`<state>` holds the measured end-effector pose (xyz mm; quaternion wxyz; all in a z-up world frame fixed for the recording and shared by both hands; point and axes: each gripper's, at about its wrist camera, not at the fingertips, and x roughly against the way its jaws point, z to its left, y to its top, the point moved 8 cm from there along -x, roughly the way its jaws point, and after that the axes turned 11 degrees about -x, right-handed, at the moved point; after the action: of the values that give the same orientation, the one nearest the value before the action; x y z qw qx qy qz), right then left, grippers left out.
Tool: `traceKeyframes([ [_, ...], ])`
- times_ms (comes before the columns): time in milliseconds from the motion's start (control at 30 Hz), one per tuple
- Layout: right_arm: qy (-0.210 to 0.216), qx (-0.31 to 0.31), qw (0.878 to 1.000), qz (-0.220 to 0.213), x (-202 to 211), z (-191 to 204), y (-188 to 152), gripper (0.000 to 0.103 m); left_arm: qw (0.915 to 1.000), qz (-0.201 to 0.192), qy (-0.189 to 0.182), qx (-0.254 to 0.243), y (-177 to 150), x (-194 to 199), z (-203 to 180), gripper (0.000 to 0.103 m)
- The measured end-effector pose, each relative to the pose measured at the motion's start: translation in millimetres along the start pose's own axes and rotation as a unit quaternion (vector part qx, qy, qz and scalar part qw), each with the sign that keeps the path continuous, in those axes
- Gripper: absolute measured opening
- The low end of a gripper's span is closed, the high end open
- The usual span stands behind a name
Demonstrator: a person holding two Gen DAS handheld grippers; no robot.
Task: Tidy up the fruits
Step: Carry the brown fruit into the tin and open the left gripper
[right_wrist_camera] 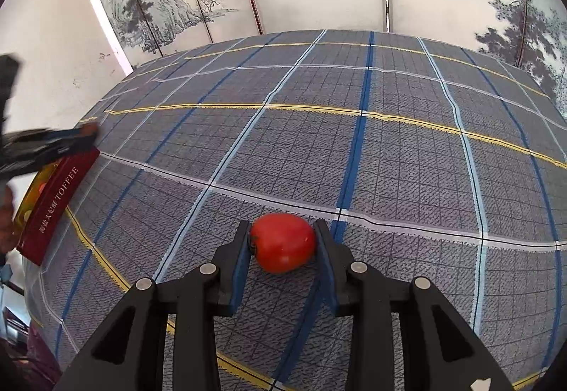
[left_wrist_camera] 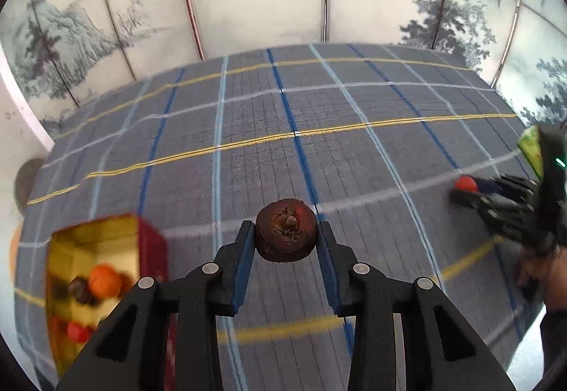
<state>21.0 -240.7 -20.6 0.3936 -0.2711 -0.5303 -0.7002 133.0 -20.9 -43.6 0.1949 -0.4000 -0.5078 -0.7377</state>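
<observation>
Gold-lined box (left_wrist_camera: 93,279) with red outer walls sat at the left edge of the table (left_wrist_camera: 319,128), open side up, so fruit could drop straight in; it already held an orange fruit (left_wrist_camera: 105,280), a dark one and some small red ones. Right of the box, the left hand-held gripper (left_wrist_camera: 285,238) was clamped on a dark brown wrinkled fruit (left_wrist_camera: 285,235), pads on both its flanks, probably staged for the box; can't tell if it was lifted or resting on the plaid cloth. Well right of the box, the right hand-held gripper (right_wrist_camera: 282,242) was clenched on a red tomato-like fruit (right_wrist_camera: 282,242), stem end against the left pad, held sideways, likely next for the box.
</observation>
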Motion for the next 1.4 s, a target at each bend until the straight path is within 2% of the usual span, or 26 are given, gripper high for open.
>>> traceKeyframes([
  [167, -0.007, 0.004, 1.000, -0.001, 0, 0, 0, 0.032, 0.9994, -0.025, 0.018, 0.016, -24, 48, 2, 0.036],
  [433, -0.022, 0.016, 1.000, -0.001, -1, 3, -2, 0.032, 0.9976, -0.037, 0.047, 0.035, -66, 86, 19, 0.036],
  [767, -0.053, 0.047, 0.997, -0.001, -3, 9, -4, 0.036, 0.9945, -0.028, 0.085, 0.053, -105, 93, 51, 0.036],
  [1267, -0.046, 0.046, 0.998, 0.000, -3, 11, -5, 0.039, 0.9883, 0.003, 0.131, 0.077, -144, 74, 100, 0.036],
  [1400, -0.044, 0.045, 0.998, 0.000, -2, 11, -5, 0.040, 0.9850, 0.013, 0.124, 0.119, -154, 71, 132, 0.036],
])
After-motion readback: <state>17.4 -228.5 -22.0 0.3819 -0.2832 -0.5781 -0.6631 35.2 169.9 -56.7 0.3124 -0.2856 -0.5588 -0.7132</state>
